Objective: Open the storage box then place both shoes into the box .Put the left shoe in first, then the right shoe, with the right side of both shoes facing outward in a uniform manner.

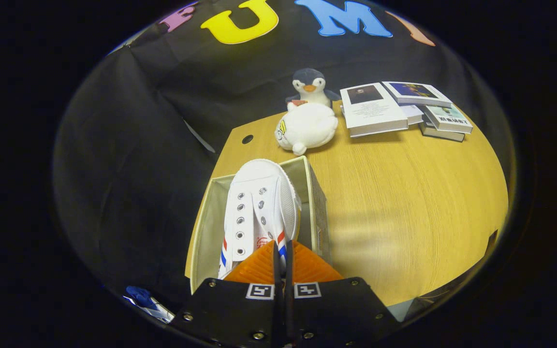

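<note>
The hand-held gripper (pixel 282 253) points steeply down — fingers pinched on the white shoe (pixel 259 208) over the storage box (pixel 206 227).

We see our tool (pixel 282 251) with its fingers nearly closed on the heel of the white shoe (pixel 259 208), inside the open box (pixel 315 193). Right of the box the bench (pixel 414 208) lies open; beyond it two plush toys (pixel 307 123) and stacked books (pixel 404 108) block the far edge.
</note>
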A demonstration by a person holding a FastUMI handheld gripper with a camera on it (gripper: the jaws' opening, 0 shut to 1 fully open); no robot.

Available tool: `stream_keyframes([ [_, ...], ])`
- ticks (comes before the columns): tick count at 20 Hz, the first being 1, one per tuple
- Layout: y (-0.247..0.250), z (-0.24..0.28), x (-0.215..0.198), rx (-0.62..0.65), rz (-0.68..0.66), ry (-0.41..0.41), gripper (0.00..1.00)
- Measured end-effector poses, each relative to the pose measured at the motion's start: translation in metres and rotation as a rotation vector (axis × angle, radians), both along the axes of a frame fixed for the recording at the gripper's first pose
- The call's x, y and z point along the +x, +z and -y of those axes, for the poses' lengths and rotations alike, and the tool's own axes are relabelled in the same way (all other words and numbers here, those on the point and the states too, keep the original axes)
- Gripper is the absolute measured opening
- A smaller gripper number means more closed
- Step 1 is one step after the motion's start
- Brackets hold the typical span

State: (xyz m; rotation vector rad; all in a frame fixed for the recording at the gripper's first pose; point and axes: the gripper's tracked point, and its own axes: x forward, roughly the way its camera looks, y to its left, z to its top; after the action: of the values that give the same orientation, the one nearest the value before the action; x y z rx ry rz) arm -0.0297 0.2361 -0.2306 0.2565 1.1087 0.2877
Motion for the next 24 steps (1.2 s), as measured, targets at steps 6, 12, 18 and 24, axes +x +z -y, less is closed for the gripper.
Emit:
stream_keyframes([
  [6, 0.044, 0.016, 0.023, 0.02, 0.171, -0.02, 0.98],
  [12, 0.117, 0.067, 0.039, -0.034, 0.424, -0.023, 0.98],
  [18, 0.182, 0.139, 0.043, -0.134, 0.635, -0.063, 0.98],
  [24, 0.213, 0.209, 0.039, -0.226, 0.752, -0.132, 0.97],
])
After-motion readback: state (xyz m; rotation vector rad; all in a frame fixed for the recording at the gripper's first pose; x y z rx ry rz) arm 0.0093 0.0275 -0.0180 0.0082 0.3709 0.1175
